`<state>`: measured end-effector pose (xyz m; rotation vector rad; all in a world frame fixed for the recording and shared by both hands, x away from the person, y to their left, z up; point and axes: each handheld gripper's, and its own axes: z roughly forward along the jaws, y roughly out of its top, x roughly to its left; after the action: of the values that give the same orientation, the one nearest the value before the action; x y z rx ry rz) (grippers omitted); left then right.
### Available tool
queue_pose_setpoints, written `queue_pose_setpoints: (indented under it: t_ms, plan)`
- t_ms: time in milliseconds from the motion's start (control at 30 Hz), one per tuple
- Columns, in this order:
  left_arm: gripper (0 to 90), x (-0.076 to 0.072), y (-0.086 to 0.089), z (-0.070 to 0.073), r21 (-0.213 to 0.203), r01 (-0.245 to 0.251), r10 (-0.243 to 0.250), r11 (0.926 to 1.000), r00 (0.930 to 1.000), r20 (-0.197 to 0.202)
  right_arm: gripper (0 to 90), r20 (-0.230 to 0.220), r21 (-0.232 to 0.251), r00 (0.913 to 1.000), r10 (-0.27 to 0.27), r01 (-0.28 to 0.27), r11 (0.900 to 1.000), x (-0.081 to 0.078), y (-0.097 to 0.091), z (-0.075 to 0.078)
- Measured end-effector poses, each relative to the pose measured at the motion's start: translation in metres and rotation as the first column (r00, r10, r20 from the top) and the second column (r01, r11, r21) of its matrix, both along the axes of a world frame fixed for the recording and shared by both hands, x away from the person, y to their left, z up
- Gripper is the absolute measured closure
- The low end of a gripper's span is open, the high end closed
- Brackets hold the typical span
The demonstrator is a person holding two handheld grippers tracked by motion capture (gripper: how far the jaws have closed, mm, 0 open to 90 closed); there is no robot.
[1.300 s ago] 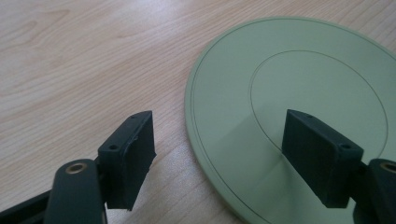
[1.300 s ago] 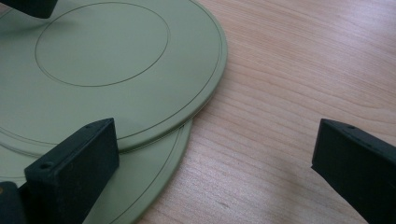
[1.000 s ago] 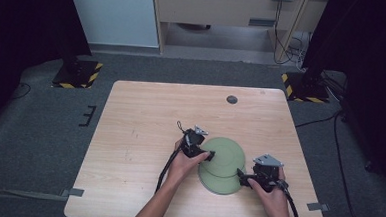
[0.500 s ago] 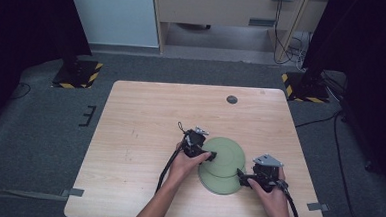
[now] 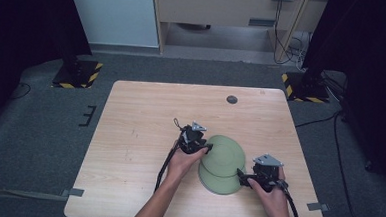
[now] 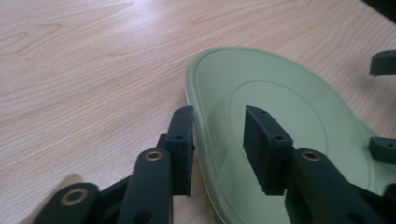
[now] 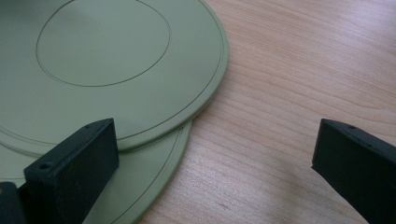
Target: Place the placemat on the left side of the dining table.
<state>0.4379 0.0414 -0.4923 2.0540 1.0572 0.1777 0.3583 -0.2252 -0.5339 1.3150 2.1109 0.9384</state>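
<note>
Two pale green plates lie overlapped on the wooden table (image 5: pixel 139 136), the upper plate (image 5: pixel 226 151) shifted back from the lower plate (image 5: pixel 216 185). My left gripper (image 5: pixel 207 148) is open at the upper plate's left rim. In the left gripper view its jaws straddle that rim (image 6: pixel 201 140), one outside and one over the plate's inside (image 6: pixel 280 102). My right gripper (image 5: pixel 241 179) is wide open at the plates' right edge. Its left jaw hangs over the lower plate (image 7: pixel 154 186) beside the upper plate (image 7: pixel 102 56), and its right jaw is over bare wood.
A small dark disc (image 5: pixel 232 99) lies near the table's back edge. Two stands with yellow-black bases (image 5: pixel 77 72) (image 5: pixel 305 87) flank the far corners on the grey floor. Cables trail from both grippers toward the front edge.
The upper plate now looks pushed a little farther back off the lower one. Both hands have stayed almost where they were.
</note>
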Motion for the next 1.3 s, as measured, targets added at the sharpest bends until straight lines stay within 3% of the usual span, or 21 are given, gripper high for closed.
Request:
queue_pose_setpoints:
  t_ms: [167, 233, 300, 433, 600, 833, 1100, 1300]
  plan:
    - [71.1, 0.000, 0.001, 0.002, -0.040, 0.007, -0.008, 0.9992, 0.9996, -0.028, 0.7, 0.000, 0.000, 1.0000, 0.001, -0.001, 1.0000, 0.000, 0.000, 0.000]
    - [72.6, -0.001, 0.001, 0.002, -0.033, 0.012, -0.013, 0.9994, 0.9993, -0.034, 0.7, -0.001, -0.001, 1.0000, 0.001, -0.001, 1.0000, 0.000, 0.000, 0.000]
    - [74.4, -0.001, -0.001, -0.002, -0.042, 0.041, -0.044, 0.9983, 0.9965, -0.071, 0.7, 0.000, 0.000, 1.0000, 0.001, -0.001, 1.0000, 0.000, 0.000, 0.000]
    - [76.8, -0.004, -0.006, -0.002, 0.006, 0.026, -0.026, 0.9996, 0.9991, -0.033, 0.7, 0.001, 0.000, 1.0000, 0.001, -0.001, 1.0000, 0.000, 0.000, 0.000]
    - [79.3, -0.003, -0.004, -0.002, -0.017, 0.023, -0.023, 0.9996, 0.9989, -0.042, 0.7, 0.000, 0.000, 1.0000, 0.003, -0.003, 1.0000, 0.000, -0.001, 0.000]
    - [82.6, -0.005, -0.004, 0.001, -0.022, 0.021, -0.022, 0.9995, 0.9995, -0.023, 2.1, -0.021, 0.022, 0.9998, 0.002, -0.002, 0.9997, 0.002, -0.004, 0.000]
    - [83.4, -0.007, -0.003, 0.002, -0.016, 0.031, -0.032, 0.9994, 0.9994, -0.016, 4.4, -0.029, 0.047, 0.9939, -0.106, 0.107, 0.9931, 0.006, -0.037, 0.005]
    - [84.7, -0.008, -0.003, 0.004, -0.018, 0.040, -0.040, 0.9991, 0.9991, -0.015, 4.5, -0.046, 0.029, 0.9859, -0.160, 0.162, 0.9864, 0.010, -0.055, 0.003]
